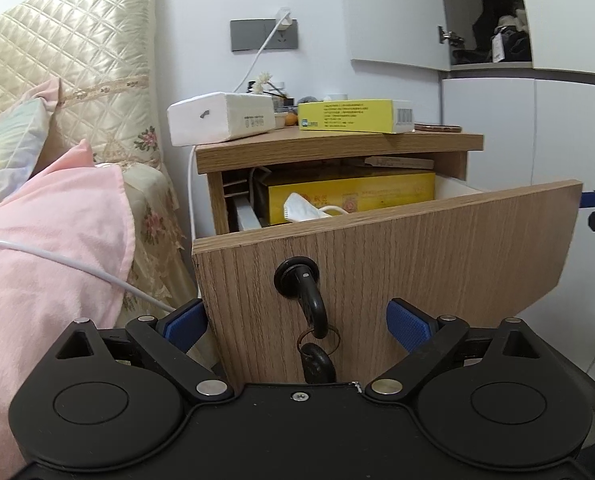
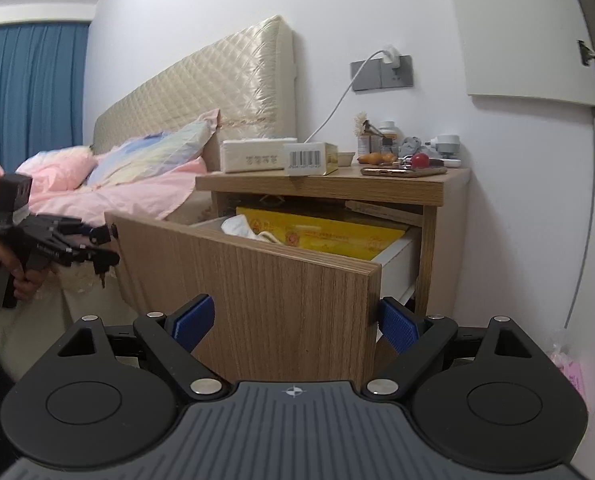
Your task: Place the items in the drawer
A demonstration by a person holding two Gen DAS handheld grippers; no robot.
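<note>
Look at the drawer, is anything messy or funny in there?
Yes. A white face mask flops over the front edge of the open drawer, beside a yellow box that nearly fills it. A key sticks out of the drawer's lock, another dangling beneath.

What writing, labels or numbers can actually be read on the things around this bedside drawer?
No text reads clearly enough to quote.
Yellow box on the nightstand: printed lines and a barcode, digits too small.
White tissue pack: small symbols and print, blurred.
Yellow box in the drawer: red characters and a round emblem, too blurred.
Left hand-held gripper: faint white lettering on its body, illegible.
</note>
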